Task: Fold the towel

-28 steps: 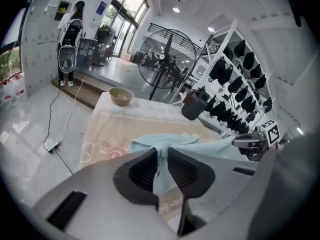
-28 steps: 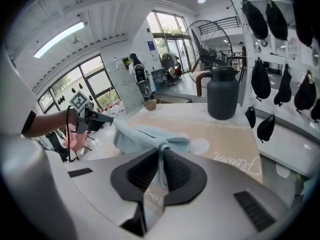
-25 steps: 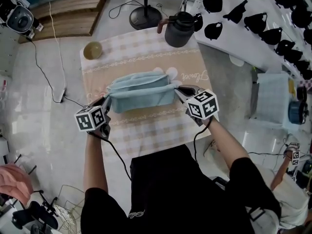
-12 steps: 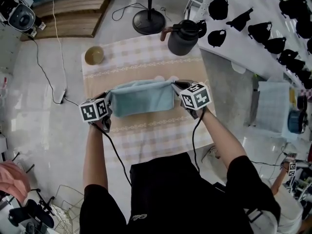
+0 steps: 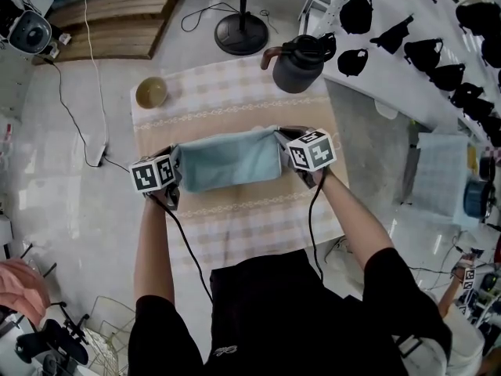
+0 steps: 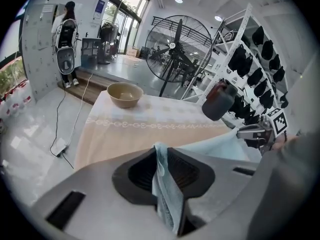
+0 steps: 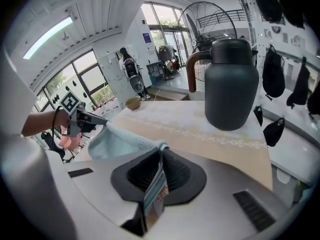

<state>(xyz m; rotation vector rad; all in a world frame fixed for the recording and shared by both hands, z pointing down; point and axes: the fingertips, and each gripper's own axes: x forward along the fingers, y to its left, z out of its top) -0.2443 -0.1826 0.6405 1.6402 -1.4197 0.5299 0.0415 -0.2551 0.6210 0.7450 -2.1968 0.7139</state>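
Though the head view hides it, left gripper (image 6: 163, 153) and right gripper (image 7: 160, 153) jaws pinch the towel (image 5: 229, 159) — seemingly its label (image 7: 156, 193) too.

The left forearm (image 5: 153, 249) and right forearm (image 5: 354, 219) reach from the body at 6 o'clock toward 12 o'clock. The left gripper (image 5: 175, 167) sits at the 9 o'clock end of the towel (image 5: 231, 159), its jaws clamped on the cloth edge. The right gripper (image 5: 279, 137) sits at 3 o'clock, pinching likewise. Both slant downward, with their tips turned inward.
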